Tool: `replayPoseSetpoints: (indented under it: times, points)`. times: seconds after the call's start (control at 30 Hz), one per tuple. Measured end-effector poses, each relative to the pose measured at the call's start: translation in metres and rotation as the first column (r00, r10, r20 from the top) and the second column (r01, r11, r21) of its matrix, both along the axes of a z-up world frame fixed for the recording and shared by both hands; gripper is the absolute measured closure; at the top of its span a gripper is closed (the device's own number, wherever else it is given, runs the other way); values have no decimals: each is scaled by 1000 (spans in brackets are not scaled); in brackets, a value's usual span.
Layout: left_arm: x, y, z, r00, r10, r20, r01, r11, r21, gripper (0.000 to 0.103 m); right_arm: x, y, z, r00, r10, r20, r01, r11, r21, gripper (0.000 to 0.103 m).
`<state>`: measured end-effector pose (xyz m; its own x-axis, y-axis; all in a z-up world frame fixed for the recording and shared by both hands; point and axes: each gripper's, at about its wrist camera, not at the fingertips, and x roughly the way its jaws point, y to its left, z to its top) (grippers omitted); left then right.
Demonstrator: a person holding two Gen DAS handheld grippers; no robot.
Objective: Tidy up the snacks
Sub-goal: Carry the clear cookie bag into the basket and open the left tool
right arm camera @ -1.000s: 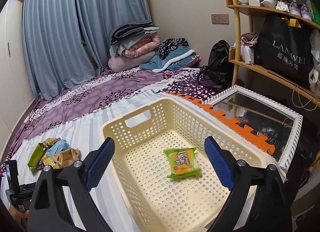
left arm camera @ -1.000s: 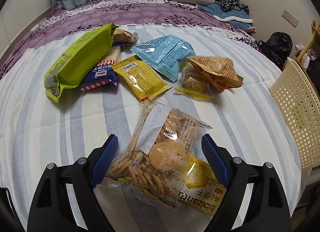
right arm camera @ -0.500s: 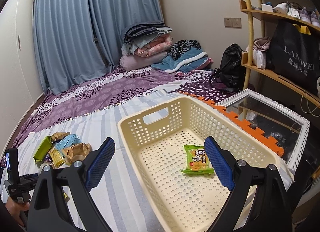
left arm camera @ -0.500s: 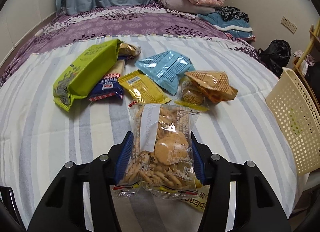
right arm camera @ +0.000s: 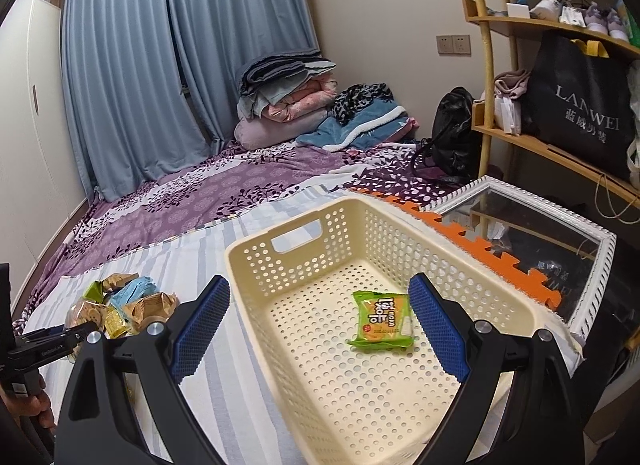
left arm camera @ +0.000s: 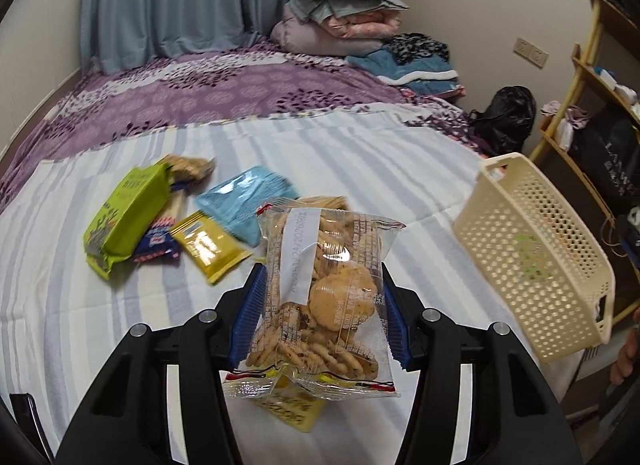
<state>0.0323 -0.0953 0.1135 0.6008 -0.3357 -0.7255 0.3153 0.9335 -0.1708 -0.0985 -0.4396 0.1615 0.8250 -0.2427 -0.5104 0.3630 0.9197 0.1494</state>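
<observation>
One green snack pack [right arm camera: 382, 321] already lies in the cream basket [right arm camera: 280, 265], so the sorting has barely begun. The left hand-held gripper [left arm camera: 320, 321] is clenched on a clear bag of cookies [left arm camera: 324, 297], held above the striped bed [left arm camera: 360, 153] with the basket at its 3 o'clock. The right hand-held gripper [right arm camera: 320, 325] hovers released over the basket, while the green packet [left arm camera: 128, 217], blue pouch [left arm camera: 244, 205], yellow packet [left arm camera: 208, 245] and others wait at 10 o'clock.
</observation>
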Motion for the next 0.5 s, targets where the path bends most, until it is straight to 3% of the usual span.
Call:
replayPoseSetpoints:
  times: [0.5]
  points:
    - [-27,-114,40,974,-221,41,223,974,-39,48,-36,-50,-7,996,-92,15,92,995,47,13]
